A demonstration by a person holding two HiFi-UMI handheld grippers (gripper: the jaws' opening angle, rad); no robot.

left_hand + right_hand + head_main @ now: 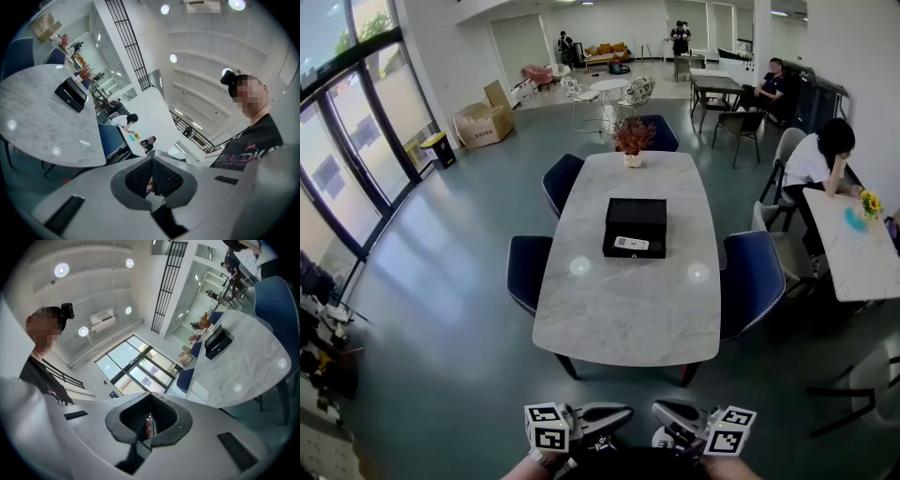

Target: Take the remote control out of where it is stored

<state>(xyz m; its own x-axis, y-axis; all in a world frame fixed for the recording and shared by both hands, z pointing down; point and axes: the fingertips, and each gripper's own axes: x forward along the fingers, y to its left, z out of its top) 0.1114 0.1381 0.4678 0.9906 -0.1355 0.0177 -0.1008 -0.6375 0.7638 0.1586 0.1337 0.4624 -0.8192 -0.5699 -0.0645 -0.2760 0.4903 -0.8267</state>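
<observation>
A black box point(635, 228) lies in the middle of a long white marble table point(628, 300), well ahead of me. A small white oblong thing point(631, 244) shows at the box's near side; I cannot tell whether it is the remote control. My left gripper point(623, 411) and right gripper point(661, 409) hang low at the bottom edge, short of the table, tips turned toward each other. Both are shut with nothing between the pads. The left gripper view shows its gripper point(151, 177) with the box point(71, 93) far off. The right gripper view shows its gripper point(149, 420) and the box point(218, 342).
Blue chairs point(528, 272) point(752, 281) stand at both long sides of the table, and more at its far end. A potted plant point(633, 141) sits at the table's far end. A seated person point(820, 155) leans on a second white table point(848, 253) at the right. Grey floor surrounds the table.
</observation>
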